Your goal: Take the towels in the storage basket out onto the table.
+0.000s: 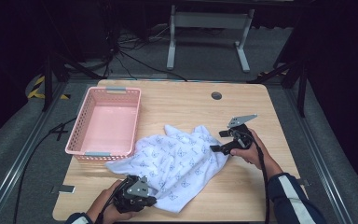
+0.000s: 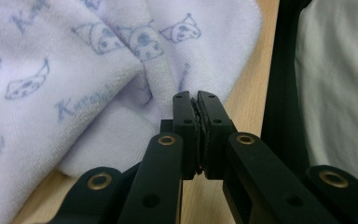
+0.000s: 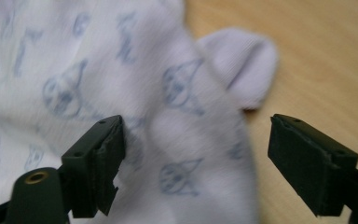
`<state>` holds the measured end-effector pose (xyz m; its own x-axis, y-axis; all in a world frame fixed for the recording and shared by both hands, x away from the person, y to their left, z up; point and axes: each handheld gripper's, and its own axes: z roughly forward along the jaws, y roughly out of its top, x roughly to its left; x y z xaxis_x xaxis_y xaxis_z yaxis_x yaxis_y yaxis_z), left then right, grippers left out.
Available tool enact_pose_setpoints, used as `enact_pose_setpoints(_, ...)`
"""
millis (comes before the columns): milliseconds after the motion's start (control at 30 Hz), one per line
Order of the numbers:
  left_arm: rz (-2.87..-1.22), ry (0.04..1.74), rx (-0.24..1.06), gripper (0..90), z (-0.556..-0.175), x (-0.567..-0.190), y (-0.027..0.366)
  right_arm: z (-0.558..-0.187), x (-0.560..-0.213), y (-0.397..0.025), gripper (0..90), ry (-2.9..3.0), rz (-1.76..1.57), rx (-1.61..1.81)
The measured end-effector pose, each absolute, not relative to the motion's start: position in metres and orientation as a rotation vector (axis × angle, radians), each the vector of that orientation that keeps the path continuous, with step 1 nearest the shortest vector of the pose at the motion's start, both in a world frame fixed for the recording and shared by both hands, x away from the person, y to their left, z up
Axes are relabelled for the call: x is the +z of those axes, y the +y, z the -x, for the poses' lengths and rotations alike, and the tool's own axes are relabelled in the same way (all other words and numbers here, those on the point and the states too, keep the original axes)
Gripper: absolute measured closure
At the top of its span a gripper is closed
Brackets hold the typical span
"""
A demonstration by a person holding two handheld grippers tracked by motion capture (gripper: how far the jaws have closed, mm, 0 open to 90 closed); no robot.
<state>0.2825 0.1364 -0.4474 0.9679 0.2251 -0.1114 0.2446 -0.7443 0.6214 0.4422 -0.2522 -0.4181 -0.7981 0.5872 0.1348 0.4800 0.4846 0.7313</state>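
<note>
A white towel (image 1: 177, 161) with a blue cartoon print lies crumpled on the middle of the wooden table (image 1: 182, 100). My left gripper (image 1: 150, 200) is at the towel's near edge, held by a hand at the table's front. Its jaws are pressed together, and a puckered fold of the towel (image 2: 121, 60) runs into the tips of the left gripper (image 2: 198, 99). My right gripper (image 1: 220, 141) is at the towel's right edge. The right gripper (image 3: 196, 154) stands wide open, and a flap of the towel (image 3: 168, 93) lies between its jaws.
A pink plastic basket (image 1: 85, 116) stands at the table's left, touching the towel's left corner. A round cable hole (image 1: 216, 95) sits near the far edge. Bare wood lies right of the towel (image 3: 317, 60). The table's front edge (image 2: 282, 93) runs close beside the left gripper.
</note>
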Motion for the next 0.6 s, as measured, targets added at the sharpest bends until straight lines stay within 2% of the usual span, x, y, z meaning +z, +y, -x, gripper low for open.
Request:
enact_pose_setpoints(267,-2.439,0.342,-0.075,86.8,-0.286,-0.458,0.134,-0.458,-0.445,-0.227,16.4,2.642,-0.979,1.029)
enact_pose_setpoints(300,-2.438,0.337,-0.071,86.8,-0.287,-0.458,0.134,-0.459,-0.448,-0.225,19.1,2.653,-0.982,1.010)
enact_pose_setpoints(367,-2.443,0.353,-0.086,86.8,-0.287,-0.458,0.134,-0.459,-0.451,-0.224,32.3,2.700,-0.958,1.037)
enact_pose_setpoints(433,-2.427,0.354,-0.086,86.8,-0.288,-0.459,0.134,-0.457,-0.450,-0.222,54.0,2.742,-0.928,1.080)
enact_pose_setpoints(533,-2.430,0.357,-0.081,86.6,-0.289,-0.459,0.134,-0.453,-0.447,-0.220,74.6,2.744,-0.910,1.080)
enact_pose_setpoints(600,-2.438,0.360,-0.075,86.6,-0.289,-0.459,0.135,-0.449,-0.443,-0.221,79.7,2.723,-0.875,1.043)
